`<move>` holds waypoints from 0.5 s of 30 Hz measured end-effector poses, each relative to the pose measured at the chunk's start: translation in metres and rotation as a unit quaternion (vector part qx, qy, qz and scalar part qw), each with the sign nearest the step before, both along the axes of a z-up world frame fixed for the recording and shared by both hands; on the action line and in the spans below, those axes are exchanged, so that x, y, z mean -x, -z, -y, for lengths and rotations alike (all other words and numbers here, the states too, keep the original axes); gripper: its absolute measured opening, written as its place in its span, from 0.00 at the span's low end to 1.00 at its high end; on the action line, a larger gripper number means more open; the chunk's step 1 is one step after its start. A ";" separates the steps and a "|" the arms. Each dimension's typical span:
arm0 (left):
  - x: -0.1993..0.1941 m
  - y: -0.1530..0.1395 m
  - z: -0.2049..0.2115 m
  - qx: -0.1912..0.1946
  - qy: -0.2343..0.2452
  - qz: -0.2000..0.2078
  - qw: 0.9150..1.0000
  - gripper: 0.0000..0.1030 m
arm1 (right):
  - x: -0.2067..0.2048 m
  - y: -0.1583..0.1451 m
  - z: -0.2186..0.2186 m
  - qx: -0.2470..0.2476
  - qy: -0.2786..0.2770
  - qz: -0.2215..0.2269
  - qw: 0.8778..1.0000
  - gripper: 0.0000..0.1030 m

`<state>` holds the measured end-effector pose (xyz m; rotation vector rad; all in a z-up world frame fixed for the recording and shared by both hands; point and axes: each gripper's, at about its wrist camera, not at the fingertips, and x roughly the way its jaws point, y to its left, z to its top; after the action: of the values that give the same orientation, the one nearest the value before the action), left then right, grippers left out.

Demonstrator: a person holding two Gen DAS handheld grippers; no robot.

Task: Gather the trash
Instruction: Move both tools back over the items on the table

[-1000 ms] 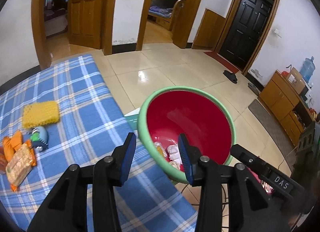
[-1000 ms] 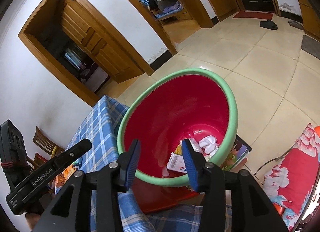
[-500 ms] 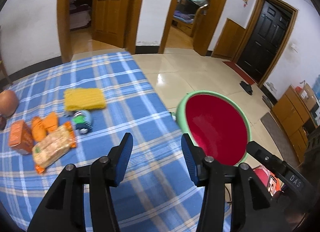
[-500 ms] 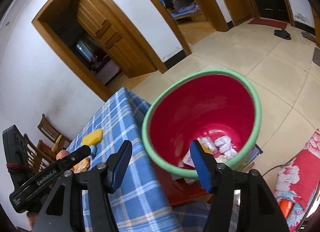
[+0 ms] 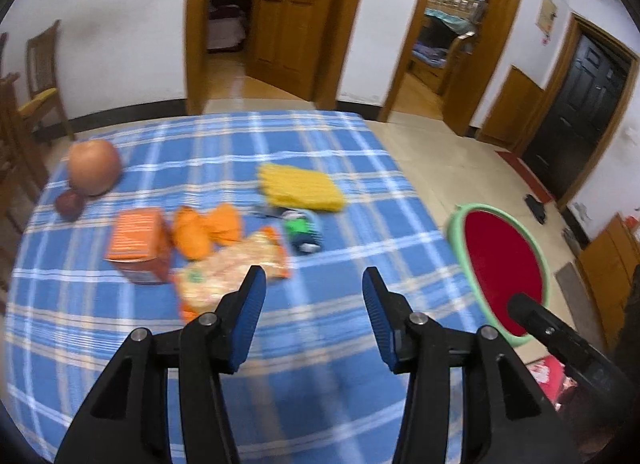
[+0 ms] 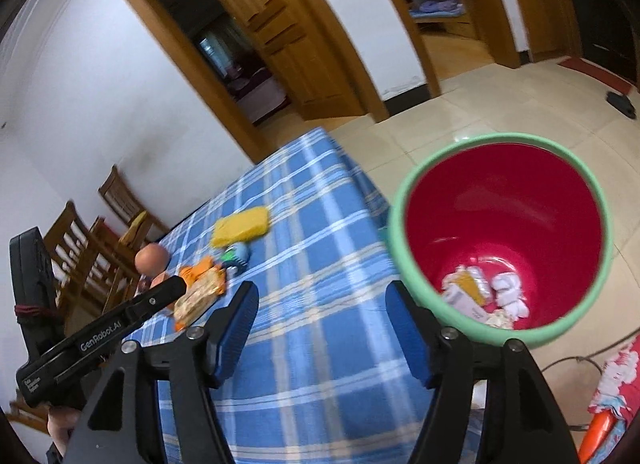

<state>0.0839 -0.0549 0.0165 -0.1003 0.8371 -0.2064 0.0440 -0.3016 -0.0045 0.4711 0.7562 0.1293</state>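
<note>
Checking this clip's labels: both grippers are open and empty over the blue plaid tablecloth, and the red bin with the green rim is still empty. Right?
Not quite. The red bin is not empty: the right wrist view shows crumpled white paper and wrappers at its bottom. The rest holds: left gripper and right gripper are open and empty over the blue plaid tablecloth.

Both wrist cameras look steeply down from near the blue plaid tablecloth (image 5: 328, 304), sharing it and the red bin (image 6: 504, 232).

I see the red bin with the green rim (image 6: 600, 224) standing upright on the floor just beside the desk (image 5: 320, 152), white crumpled scraps (image 6: 508, 292) at its bottom. On the desk lie an orange box (image 5: 138, 246), orange wrappers (image 5: 208, 228) and a snack packet (image 5: 228, 272), close together.
</note>
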 end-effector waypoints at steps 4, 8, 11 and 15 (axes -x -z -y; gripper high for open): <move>-0.005 0.002 -0.026 -0.005 -0.027 -0.001 1.000 0.49 | -0.012 0.000 -0.022 0.008 -0.031 -0.003 0.999 0.68; -0.010 0.005 -0.050 -0.016 -0.057 -0.001 0.998 0.51 | -0.026 0.000 -0.045 0.019 -0.055 -0.007 0.998 0.68; -0.013 0.008 -0.066 -0.020 -0.077 -0.003 0.997 0.54 | -0.040 0.002 -0.062 0.028 -0.078 -0.013 0.997 0.68; -0.021 0.015 -0.082 -0.027 -0.104 -0.009 0.994 0.59 | -0.056 0.005 -0.081 0.037 -0.100 -0.023 0.994 0.68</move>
<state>0.1048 0.0273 0.0018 -0.1383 0.8431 0.0124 0.1001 -0.2205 -0.0098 0.3287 0.8492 0.2783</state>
